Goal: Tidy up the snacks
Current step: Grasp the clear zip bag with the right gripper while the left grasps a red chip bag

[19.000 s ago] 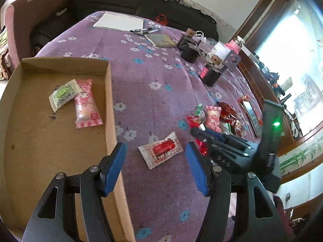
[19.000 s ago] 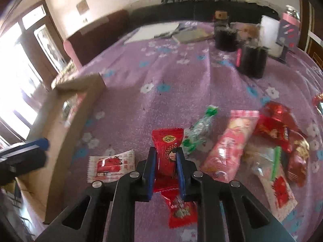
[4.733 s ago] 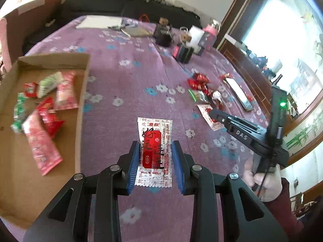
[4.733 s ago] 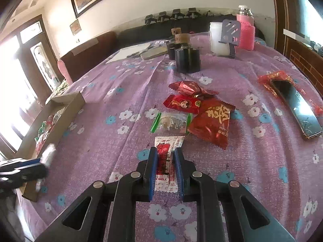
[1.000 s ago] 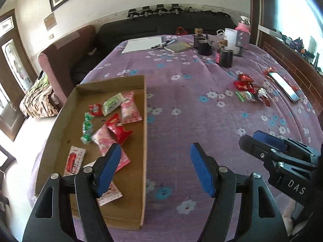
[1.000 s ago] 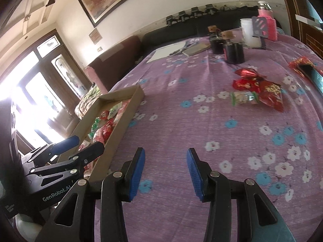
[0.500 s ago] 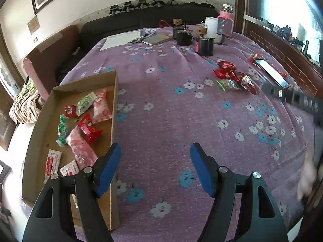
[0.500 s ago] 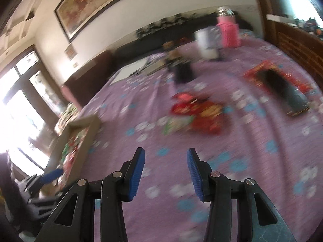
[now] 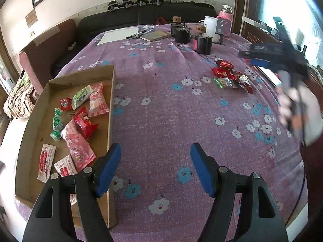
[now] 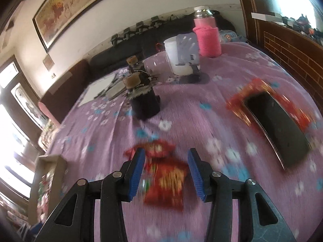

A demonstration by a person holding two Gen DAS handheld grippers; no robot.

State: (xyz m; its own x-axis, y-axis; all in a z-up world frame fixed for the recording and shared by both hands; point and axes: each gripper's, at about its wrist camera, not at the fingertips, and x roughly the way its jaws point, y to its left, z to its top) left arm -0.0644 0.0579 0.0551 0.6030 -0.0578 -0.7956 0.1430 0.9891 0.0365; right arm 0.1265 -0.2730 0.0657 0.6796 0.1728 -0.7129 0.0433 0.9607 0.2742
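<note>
Both claws spread, right claw (image 10: 166,169) above blurred, seemingly red snack packet (image 10: 165,179)

free: bare purple floral tablecloth (image 9: 161,121) between box and snacks | left: brown cardboard box wall (image 9: 110,109) | right: red snack packets cluster (image 9: 232,76) | far: black cylindrical holders (image 9: 202,44)

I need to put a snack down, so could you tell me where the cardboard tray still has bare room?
The cardboard tray is bare along its far wall and left side. Wrapped snacks crowd its middle and near end, by the left hand-held gripper.
</note>
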